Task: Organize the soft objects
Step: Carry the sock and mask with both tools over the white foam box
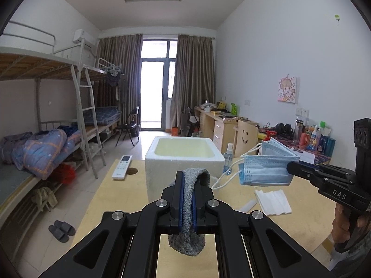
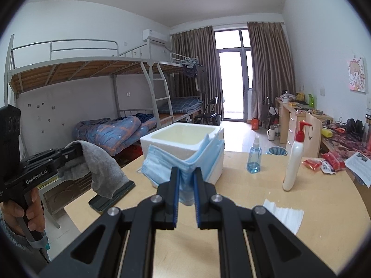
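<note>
A grey sock (image 1: 188, 210) hangs folded between the fingers of my left gripper (image 1: 187, 178), which is shut on it, above the wooden table (image 1: 120, 185). In the right wrist view the same sock (image 2: 102, 169) droops from the left gripper (image 2: 76, 153) at the left. My right gripper (image 2: 186, 173) is shut on a stack of blue face masks (image 2: 167, 169), lifted in front of the white foam box (image 2: 183, 143). The left wrist view shows the masks (image 1: 266, 166) hanging from the right gripper (image 1: 291, 169), to the right of the open, empty foam box (image 1: 183, 159).
On the table lie a white remote (image 1: 122, 167), a blue spray bottle (image 2: 254, 157), a white pump bottle (image 2: 293, 162), white tissue (image 1: 272, 200), red packets (image 2: 321, 163) and a dark case (image 2: 111, 197). Bunk beds stand to the left, cluttered desks to the right.
</note>
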